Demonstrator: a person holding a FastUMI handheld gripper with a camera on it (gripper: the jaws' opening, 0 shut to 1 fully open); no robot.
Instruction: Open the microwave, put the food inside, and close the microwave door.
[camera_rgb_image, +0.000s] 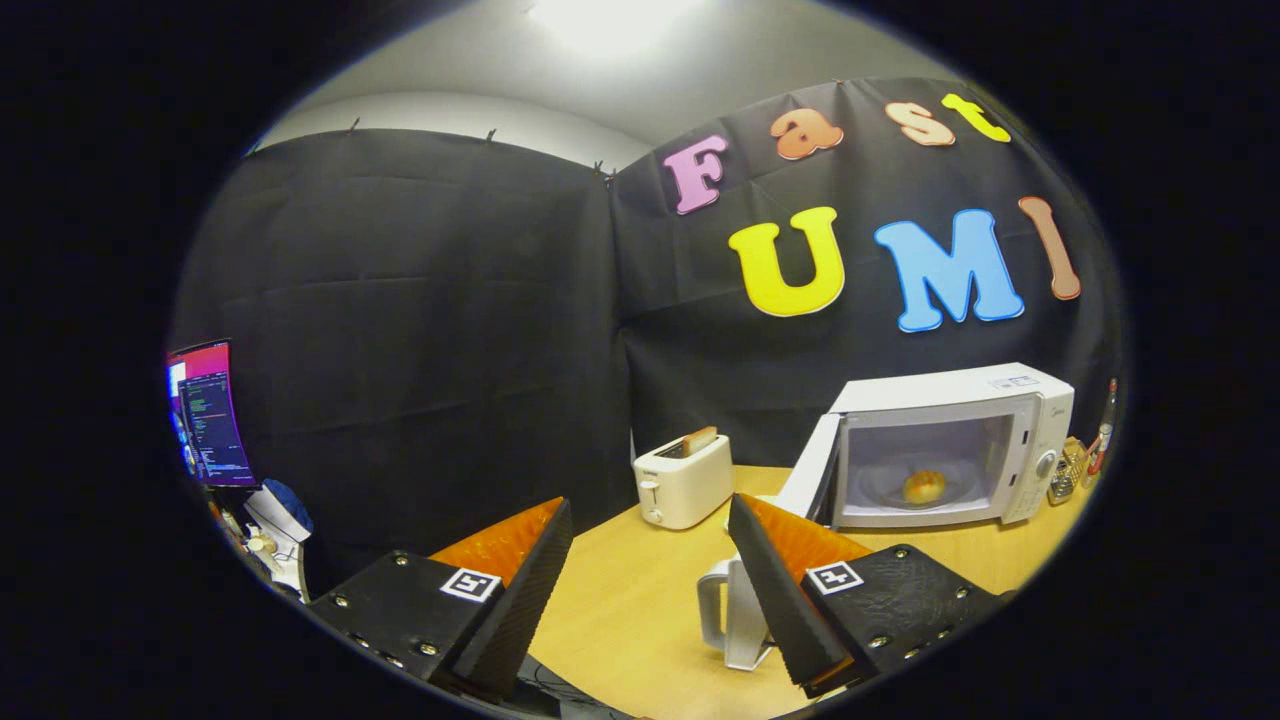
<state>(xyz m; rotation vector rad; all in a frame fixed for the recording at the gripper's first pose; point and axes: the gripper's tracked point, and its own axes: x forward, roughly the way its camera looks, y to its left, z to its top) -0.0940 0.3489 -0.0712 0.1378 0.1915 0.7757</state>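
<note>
A white microwave (960, 440) stands on the wooden table (640, 610), beyond my right finger. Its door (808, 468) is swung open to the left. Inside, a small bread roll (924, 486) lies on the glass turntable. My gripper (650, 525) hangs open above the table, well back from the microwave, with nothing between its fingers.
A white toaster (683, 480) with a slice of bread in its slot stands just ahead of the fingers. A white cup with a handle (728, 612) sits partly behind my right finger. A lit monitor (208, 412) stands off the table's left. Small bottles (1085, 455) stand right of the microwave.
</note>
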